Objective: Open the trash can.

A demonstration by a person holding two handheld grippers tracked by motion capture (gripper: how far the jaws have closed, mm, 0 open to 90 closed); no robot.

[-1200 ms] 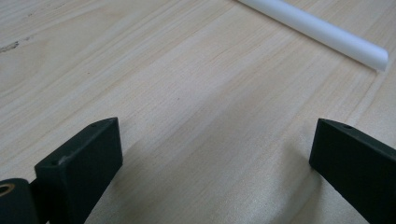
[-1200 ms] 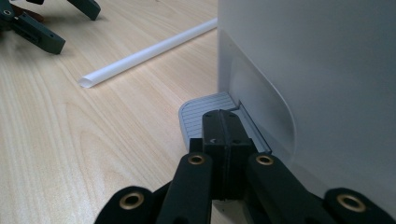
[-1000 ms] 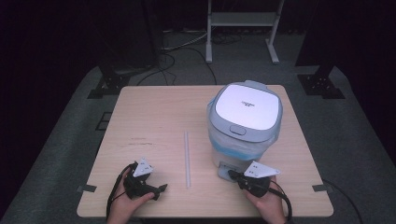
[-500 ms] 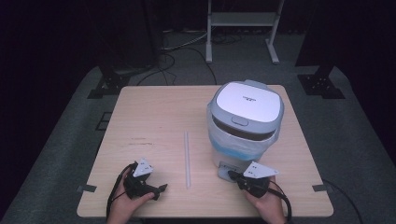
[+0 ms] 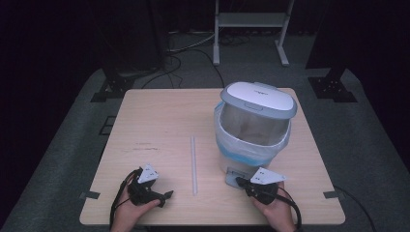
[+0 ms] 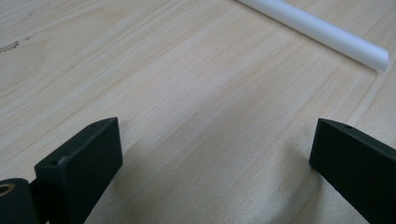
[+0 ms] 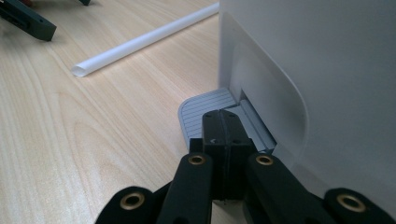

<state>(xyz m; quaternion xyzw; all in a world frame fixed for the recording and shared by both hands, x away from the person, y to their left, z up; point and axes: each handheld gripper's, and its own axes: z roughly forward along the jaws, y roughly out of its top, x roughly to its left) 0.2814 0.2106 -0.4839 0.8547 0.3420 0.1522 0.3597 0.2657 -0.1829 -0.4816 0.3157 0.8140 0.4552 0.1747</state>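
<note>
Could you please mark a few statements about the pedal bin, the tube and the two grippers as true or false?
1. The grey lid of the white pedal bin is raised. True.
2. The right gripper has its jaws wide open. False: they are shut, tips resting on the grey ribbed pedal.
3. The left gripper holds the white plastic tube. False: its open jaws are empty, and the tube lies apart on the wooden table.
4. A pale liner bag hangs over the bin's rim. True.
</note>
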